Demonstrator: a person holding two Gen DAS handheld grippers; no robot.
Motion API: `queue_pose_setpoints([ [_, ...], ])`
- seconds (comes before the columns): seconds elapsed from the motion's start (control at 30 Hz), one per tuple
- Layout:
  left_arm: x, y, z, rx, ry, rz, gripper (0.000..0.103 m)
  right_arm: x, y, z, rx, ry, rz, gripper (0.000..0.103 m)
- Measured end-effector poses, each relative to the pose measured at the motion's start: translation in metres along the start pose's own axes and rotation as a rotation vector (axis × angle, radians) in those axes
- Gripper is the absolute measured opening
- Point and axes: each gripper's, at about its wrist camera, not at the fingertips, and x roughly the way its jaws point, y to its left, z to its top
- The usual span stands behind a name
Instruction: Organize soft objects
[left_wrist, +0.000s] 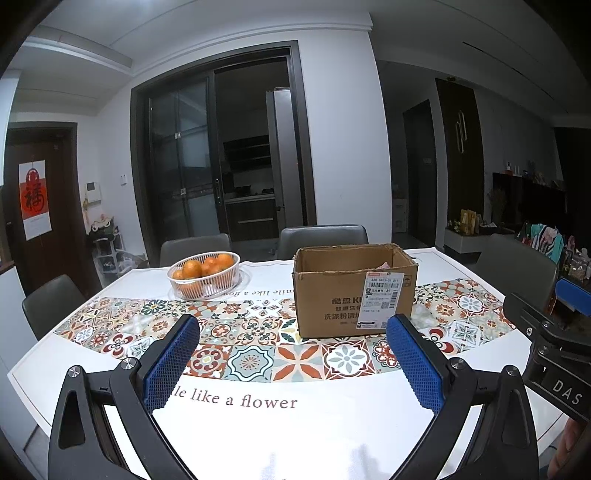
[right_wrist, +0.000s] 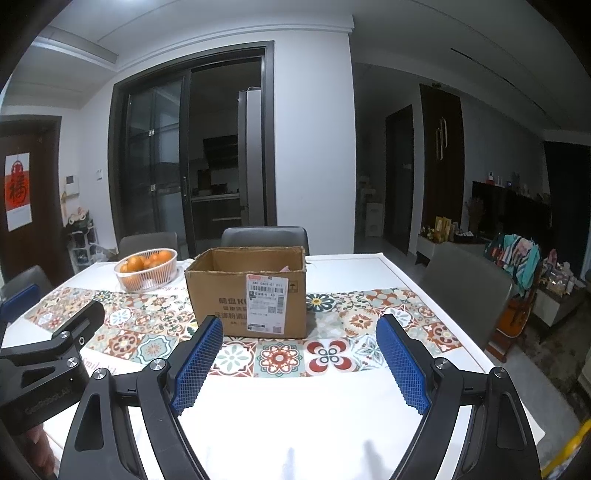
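1. Left hand-held gripper (left_wrist: 291, 354) hangs over the near edge of the surface (left_wrist: 303, 435), its blue pads spread wide with nothing between them.
2. Right hand-held gripper (right_wrist: 299, 354) sits just beside it, jaws equally wide and empty; each one shows at the edge of the other's camera.
3. Straight ahead, the cardboard box (left_wrist: 351, 295) stands upright on the patterned tile runner (left_wrist: 255, 354), top flaps open, a white shipping label (left_wrist: 382, 299) on its near face.
4. A sliver of something pink (left_wrist: 386, 264) peeks above the box's rim, inside, toward the right; too little shows to say what it is.
5. Left of the box and well apart from it, a white basket of oranges (left_wrist: 205, 275) rests on the surface.
6. Grey chairs (left_wrist: 321, 238) line the far side, with a dark kitchen doorway behind.
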Motion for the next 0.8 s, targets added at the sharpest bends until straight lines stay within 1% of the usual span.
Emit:
queue_pose_setpoints([
  [0.57, 0.0004, -0.0003, -0.0011, 0.003, 0.003, 0.000, 0.103, 0.0021, -0.0025, -0.0034, 0.005, 0.006, 0.003, 0.086],
  [0.8, 0.0007, 0.0006, -0.0052, 0.002, 0.002, 0.011, 0.103, 0.0040, -0.0034, -0.0078, 0.004, 0.012, 0.002, 0.086],
])
